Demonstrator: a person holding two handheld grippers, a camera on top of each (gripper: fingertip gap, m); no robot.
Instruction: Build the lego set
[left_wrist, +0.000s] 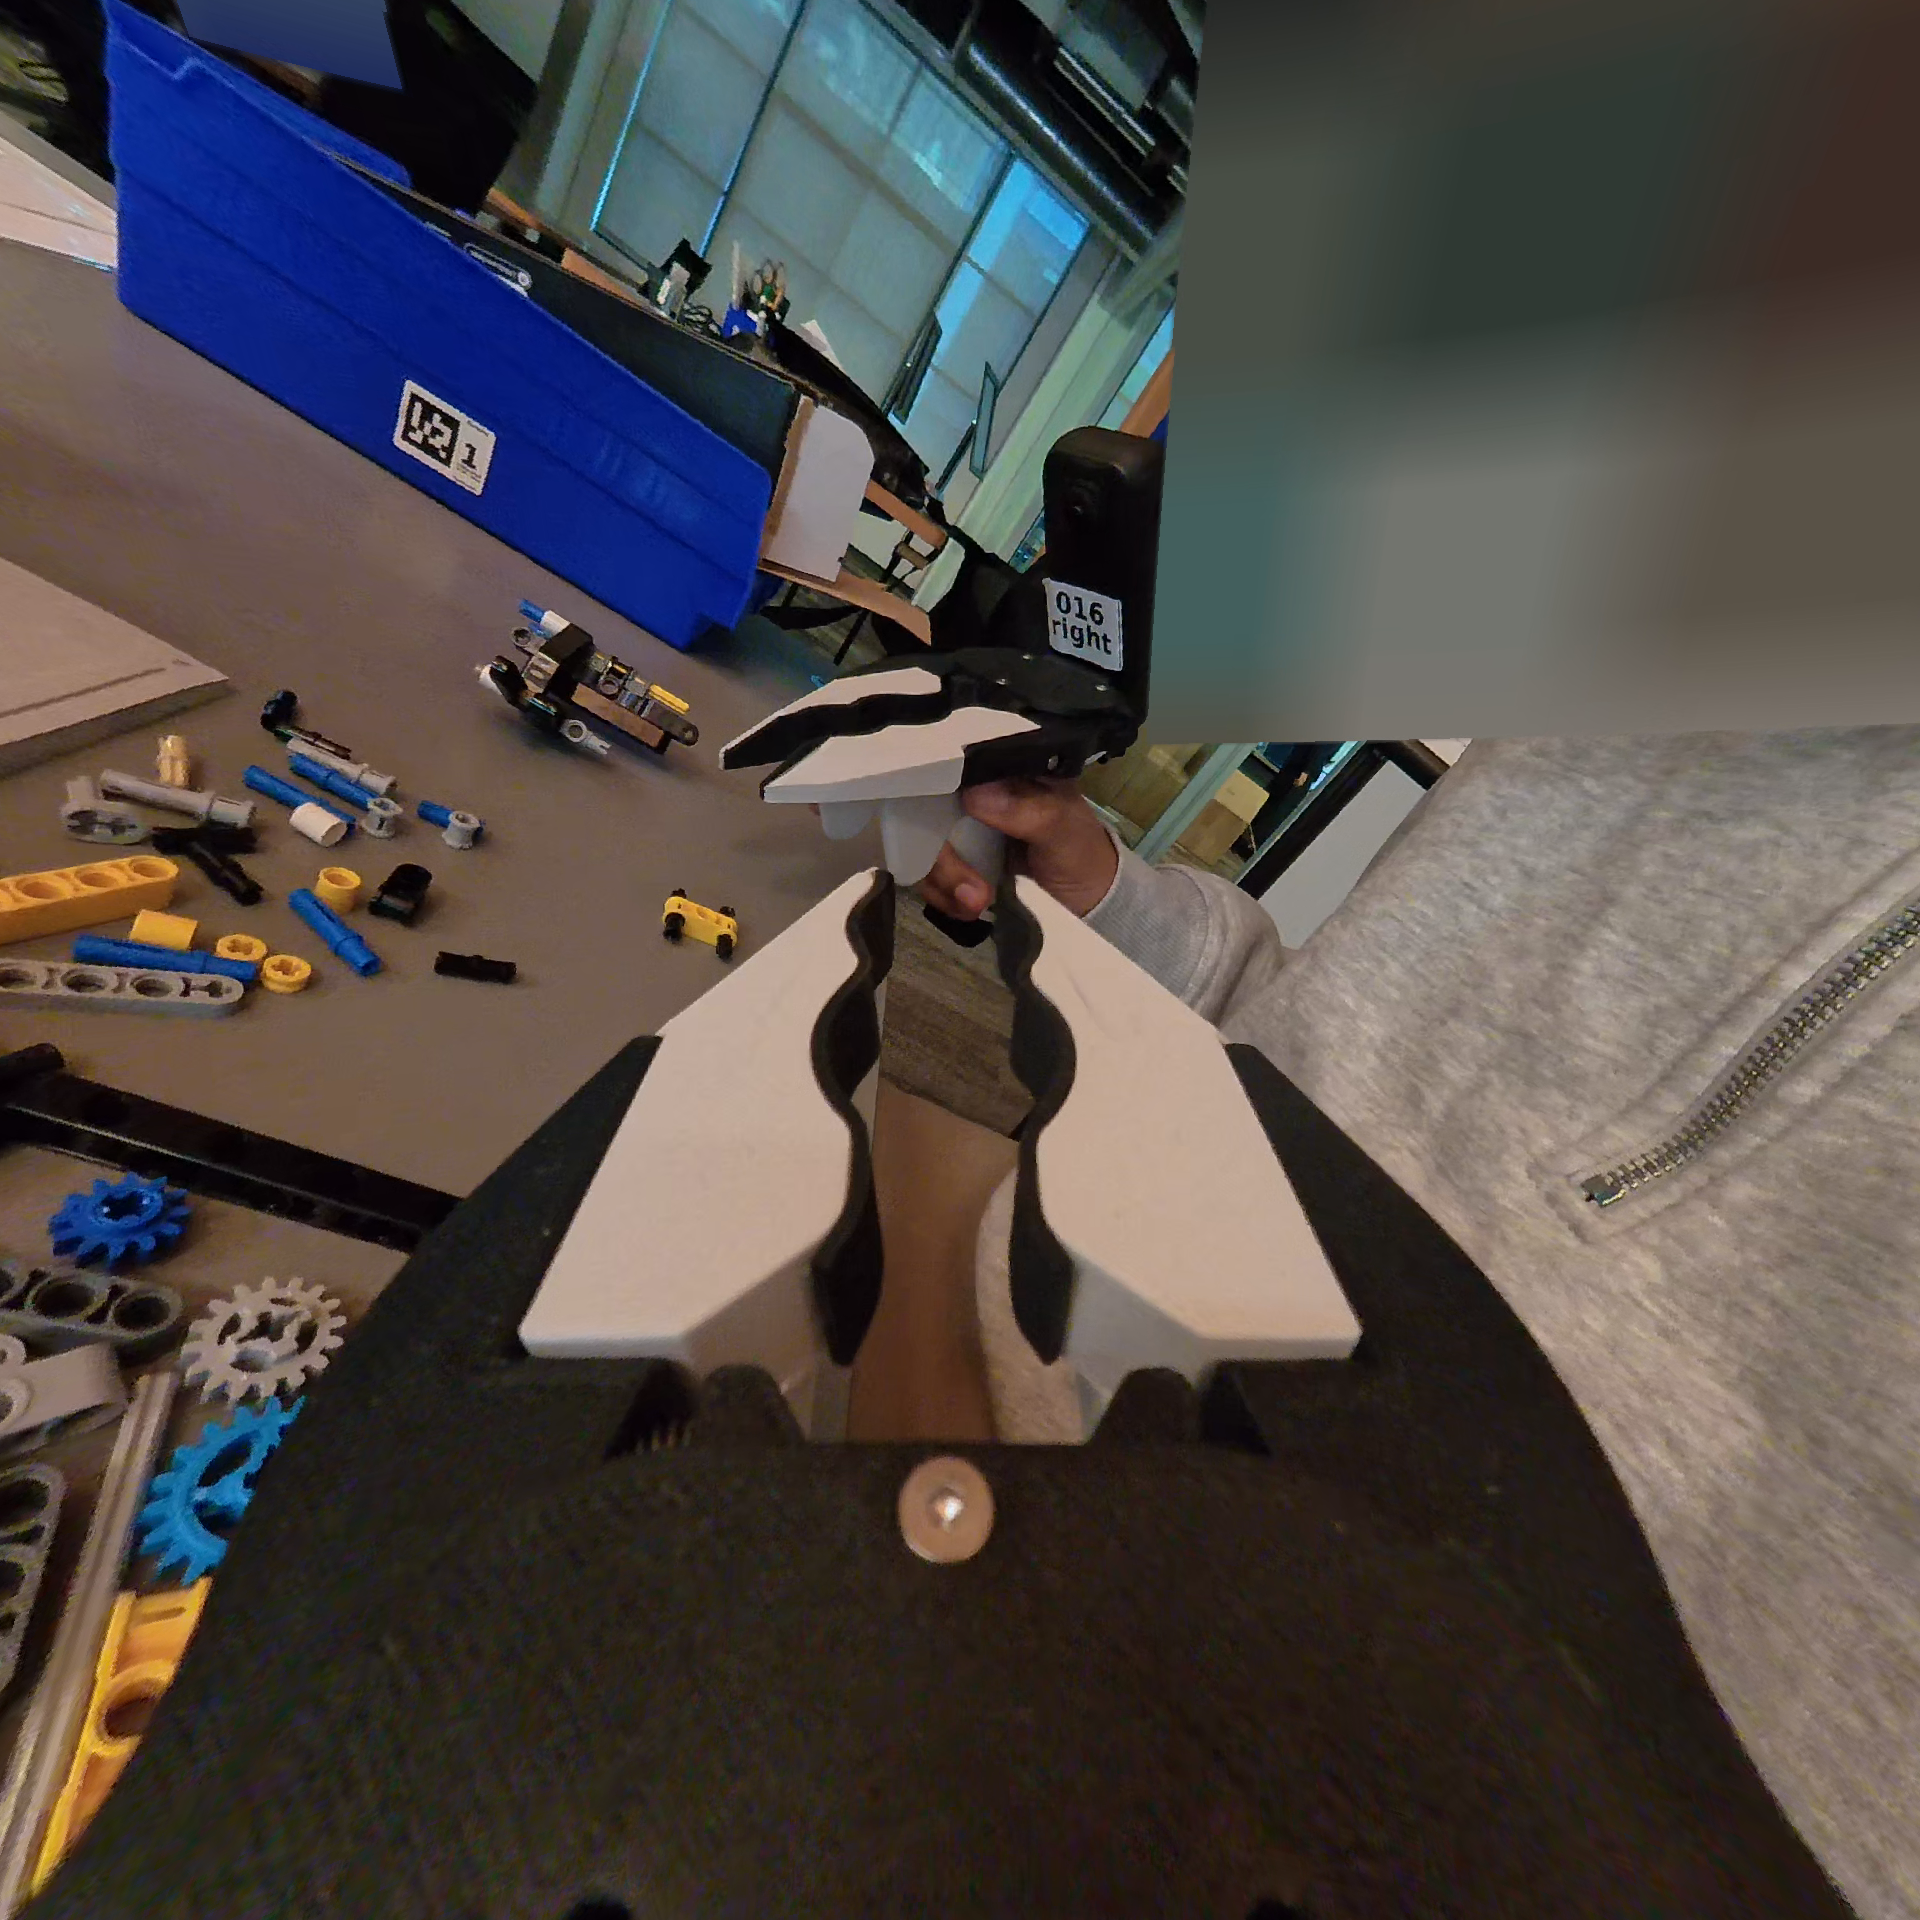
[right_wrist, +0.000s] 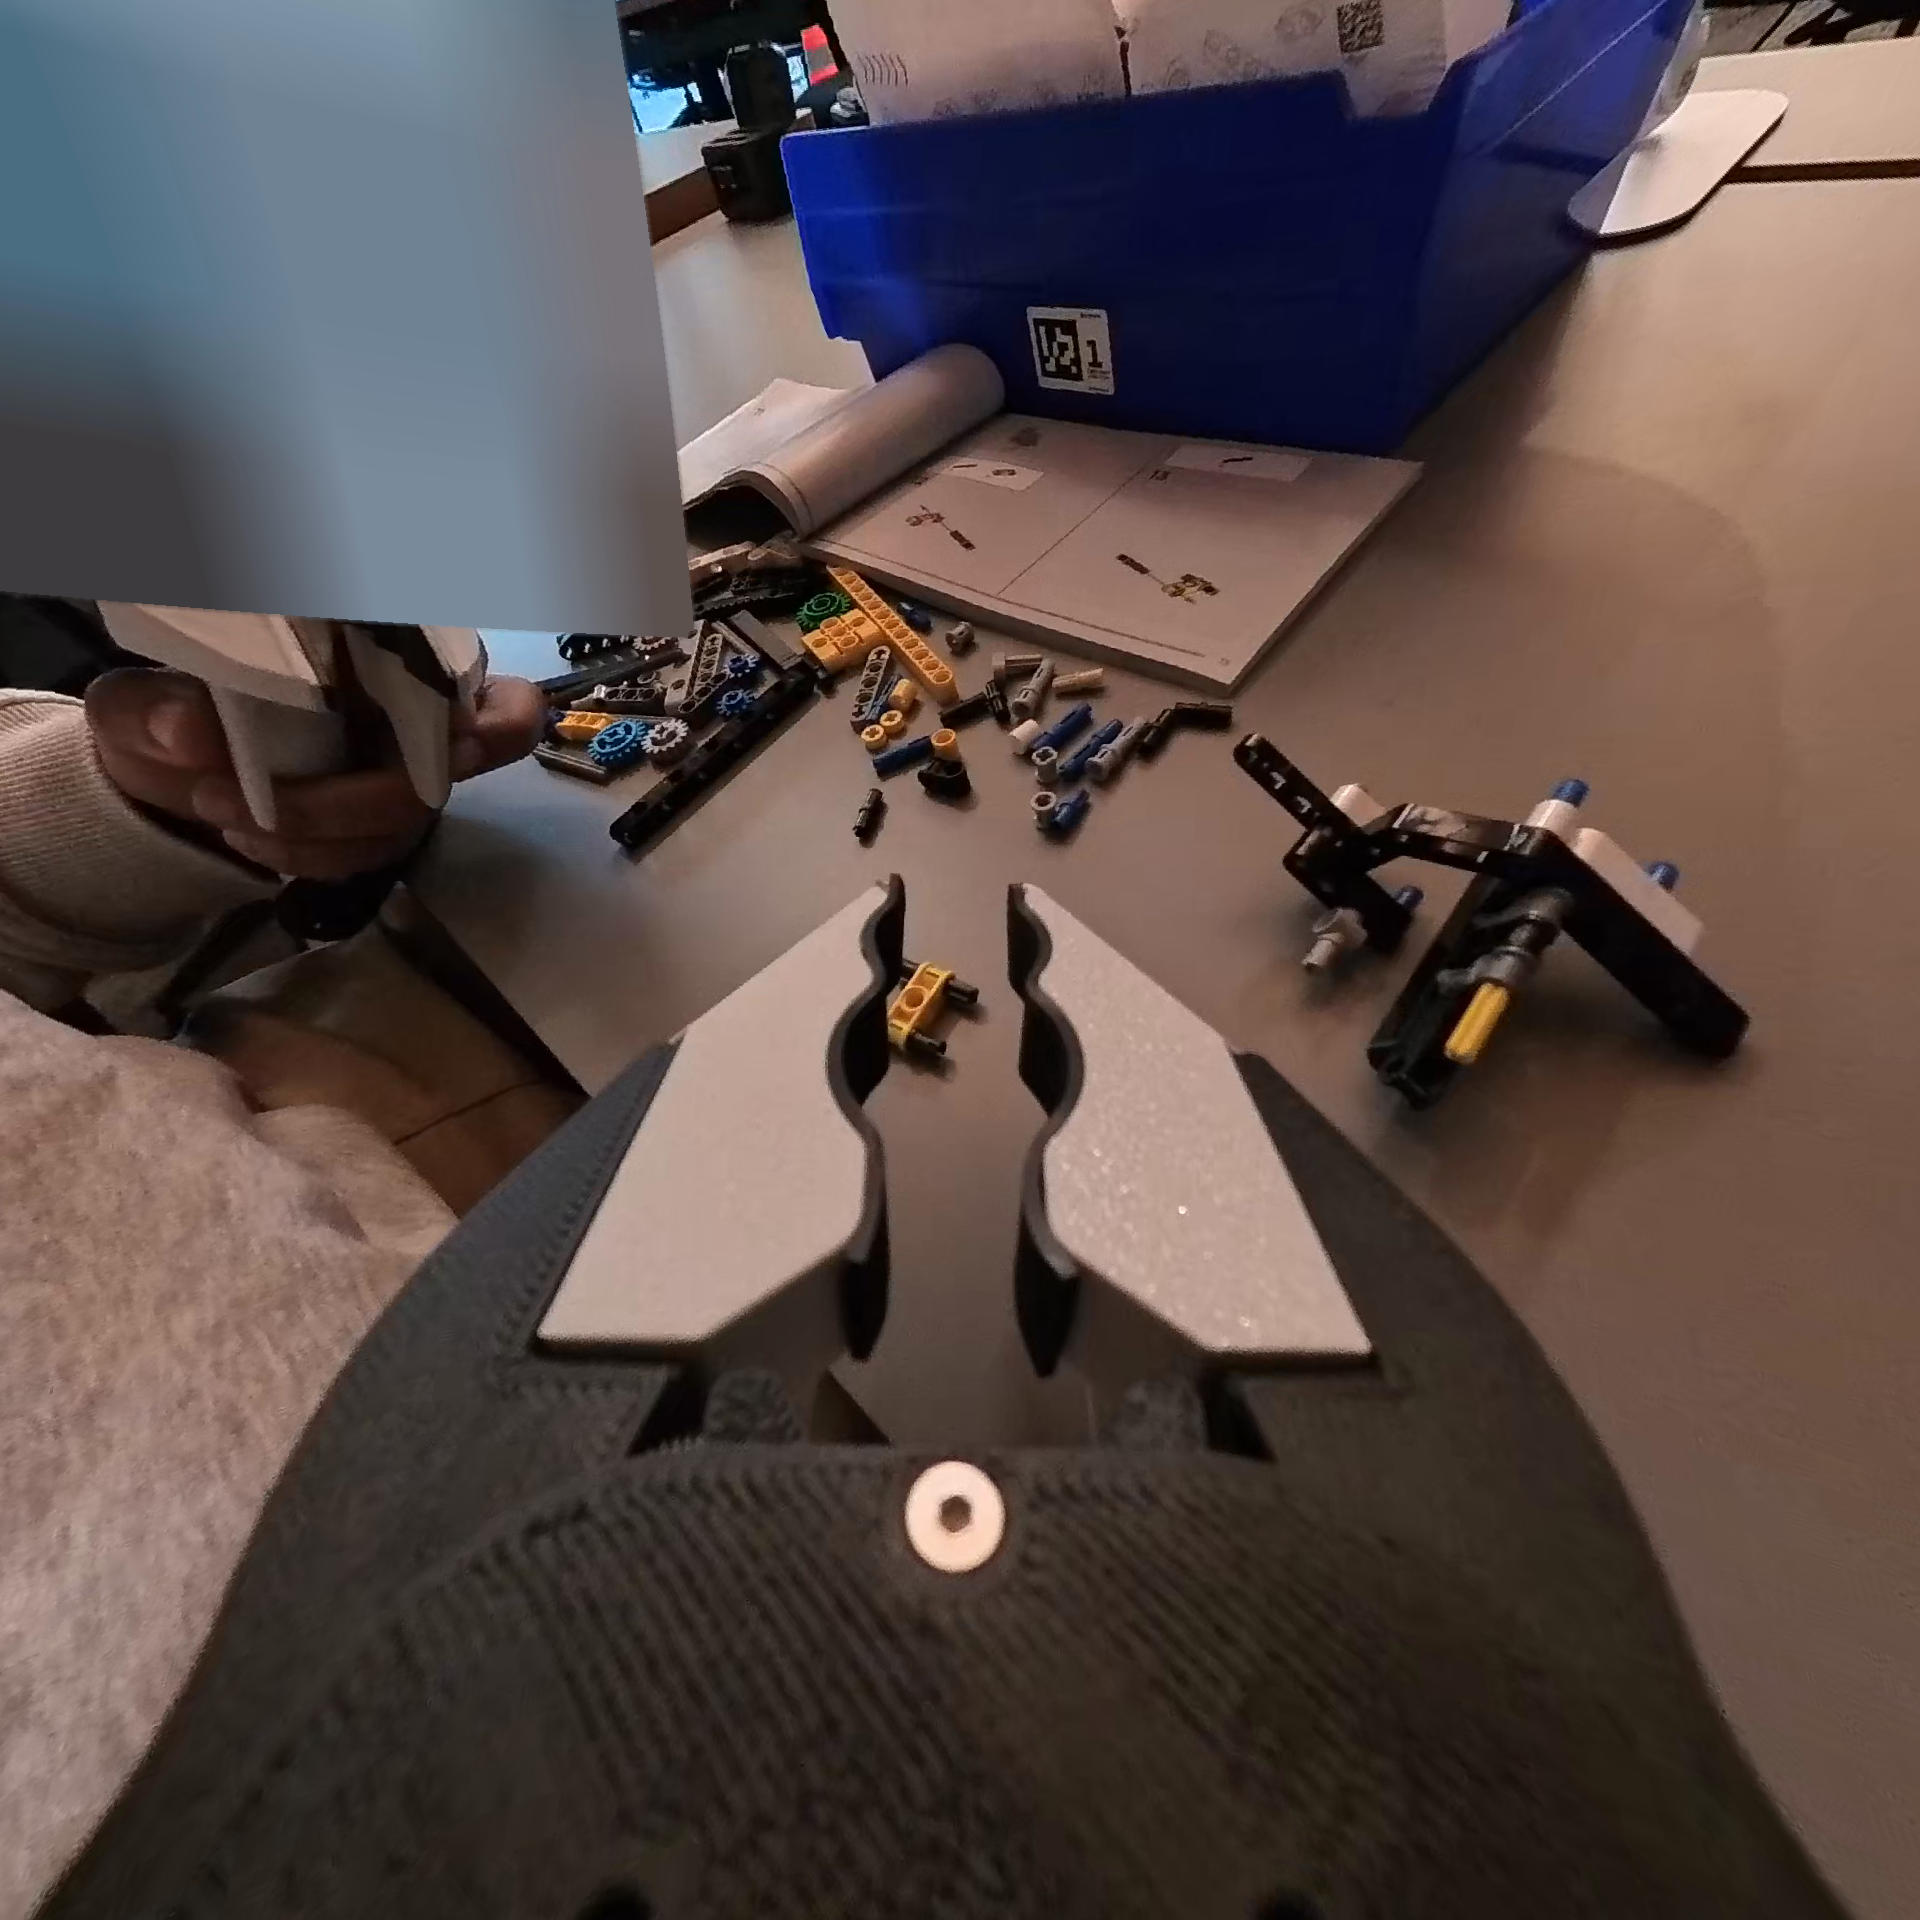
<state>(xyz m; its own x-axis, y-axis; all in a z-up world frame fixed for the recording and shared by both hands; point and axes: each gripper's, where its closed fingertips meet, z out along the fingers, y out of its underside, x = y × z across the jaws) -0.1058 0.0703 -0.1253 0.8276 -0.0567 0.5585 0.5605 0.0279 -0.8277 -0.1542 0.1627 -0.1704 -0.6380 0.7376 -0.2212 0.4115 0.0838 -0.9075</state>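
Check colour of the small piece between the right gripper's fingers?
Yellow with black pins: the small piece lies on the table, clearest in the right wrist view.

Blue bin (right_wrist: 1195, 260): white sticker (right_wrist: 1068, 349) on its front wall, black square code pattern plus a numeral. Right gripper (left_wrist: 769, 771): white printed label (left_wrist: 1082, 621) on its black body. Open instruction booklet (right_wrist: 1122, 551): diagrams with small step numbers, too small to read.

Black grippers (right_wrist: 954, 891), white fingers (right_wrist: 748, 1122) (wavy black pads); grey zip hoodie (left_wrist: 1621, 1091).
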